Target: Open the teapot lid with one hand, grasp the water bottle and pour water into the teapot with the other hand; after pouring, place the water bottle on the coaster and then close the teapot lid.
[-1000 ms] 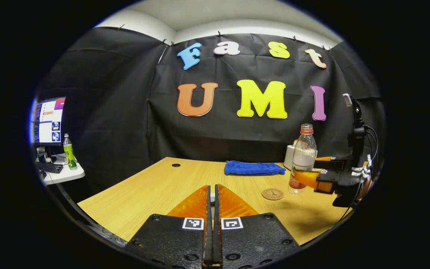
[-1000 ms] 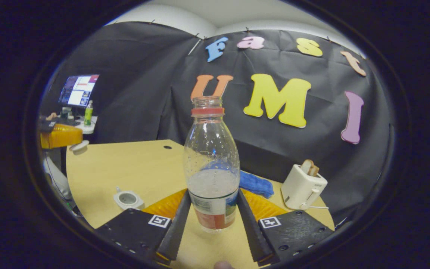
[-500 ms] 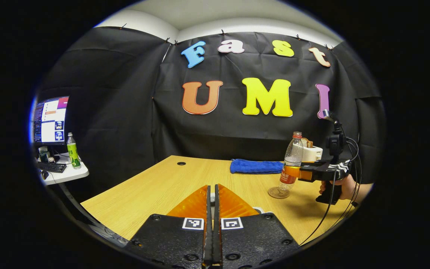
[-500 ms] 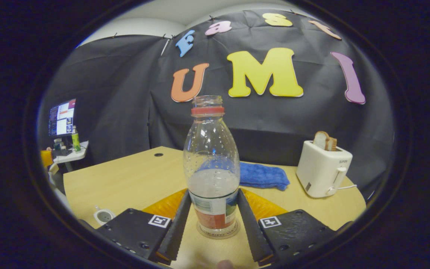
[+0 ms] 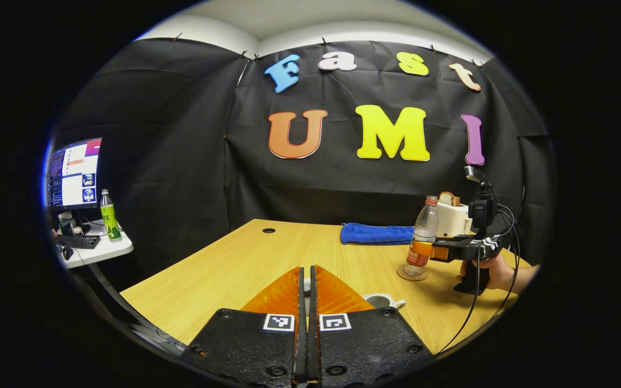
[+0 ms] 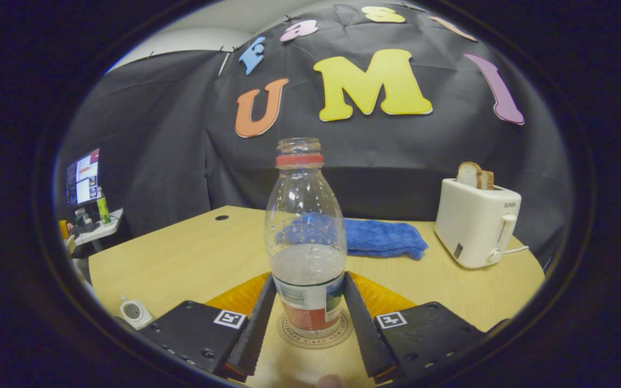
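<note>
Lowered since a second ago, the water bottle [image 6: 306,253] now stands on the coaster [image 6: 316,333], the right gripper [image 6: 308,318] clamping its label for steadiness, while the left gripper [image 5: 305,302] stays pinched shut, apparently on the lid.

Your left gripper [image 5: 304,302] low over wooden table [image 5: 224,269], fingers pressed together, whether anything sits between them not discernible. White teapot [image 5: 383,300] just beyond its right finger, on table, partly hidden. Far right: your other hand [image 5: 496,271] holds right gripper [image 5: 423,249], its fingers at lower part of water bottle [image 5: 421,238]. Bottle upright, uncapped, base on round coaster [image 5: 412,272]. Blue cloth [image 5: 376,234] behind bottle near wall; white toaster [image 5: 452,217] with bread beside it. Monitor [image 5: 73,173] and green bottle [image 5: 108,216] on side table at far left
</note>
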Demonstrator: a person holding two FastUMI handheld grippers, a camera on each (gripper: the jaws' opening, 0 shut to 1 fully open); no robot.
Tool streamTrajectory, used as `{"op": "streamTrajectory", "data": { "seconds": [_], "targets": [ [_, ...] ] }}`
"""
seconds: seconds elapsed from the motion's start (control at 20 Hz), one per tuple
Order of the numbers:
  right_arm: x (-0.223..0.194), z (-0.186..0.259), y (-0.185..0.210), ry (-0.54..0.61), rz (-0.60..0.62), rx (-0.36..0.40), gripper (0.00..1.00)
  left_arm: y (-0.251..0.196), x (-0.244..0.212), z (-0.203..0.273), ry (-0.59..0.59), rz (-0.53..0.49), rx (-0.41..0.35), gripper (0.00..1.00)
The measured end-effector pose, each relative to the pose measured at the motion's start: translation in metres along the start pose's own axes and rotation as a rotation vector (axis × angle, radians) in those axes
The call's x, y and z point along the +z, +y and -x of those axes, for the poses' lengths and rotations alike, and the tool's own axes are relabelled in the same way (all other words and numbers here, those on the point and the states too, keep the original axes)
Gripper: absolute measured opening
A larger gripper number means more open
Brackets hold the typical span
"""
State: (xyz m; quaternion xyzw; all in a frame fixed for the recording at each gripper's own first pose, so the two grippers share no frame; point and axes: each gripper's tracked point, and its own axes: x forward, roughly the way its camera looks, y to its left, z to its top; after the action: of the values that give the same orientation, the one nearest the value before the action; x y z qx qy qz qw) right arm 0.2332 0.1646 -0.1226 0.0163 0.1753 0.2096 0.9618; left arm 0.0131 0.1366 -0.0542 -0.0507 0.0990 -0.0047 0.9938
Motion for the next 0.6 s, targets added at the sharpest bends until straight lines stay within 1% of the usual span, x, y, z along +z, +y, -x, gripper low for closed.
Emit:
{"op": "streamTrajectory", "data": {
  "seconds": [0.2, 0.25, 0.3, 0.45, 0.55, 0.6],
  "targets": [
    [-0.004, 0.000, -0.004, 0.013, 0.009, -0.019, 0.77, -0.001, 0.000, 0.001, -0.001, -0.004, -0.004, 0.03],
    [-0.005, 0.000, -0.004, 0.020, 0.012, -0.018, 0.82, -0.002, -0.001, 0.001, -0.001, -0.004, -0.004, 0.03],
    [-0.008, 0.001, -0.003, 0.028, 0.016, -0.021, 0.84, -0.002, -0.001, 0.001, 0.000, -0.003, -0.005, 0.03],
    [-0.011, 0.007, -0.004, 0.043, 0.025, -0.029, 0.96, -0.006, 0.000, 0.000, -0.004, -0.005, -0.006, 0.03],
    [-0.010, 0.024, -0.002, 0.028, 0.026, -0.029, 0.96, -0.014, 0.003, -0.002, -0.032, 0.014, -0.016, 0.03],
    [-0.010, 0.036, -0.002, 0.016, 0.030, -0.031, 0.94, -0.023, 0.004, -0.005, -0.048, 0.023, -0.038, 0.03]
  ]
}}
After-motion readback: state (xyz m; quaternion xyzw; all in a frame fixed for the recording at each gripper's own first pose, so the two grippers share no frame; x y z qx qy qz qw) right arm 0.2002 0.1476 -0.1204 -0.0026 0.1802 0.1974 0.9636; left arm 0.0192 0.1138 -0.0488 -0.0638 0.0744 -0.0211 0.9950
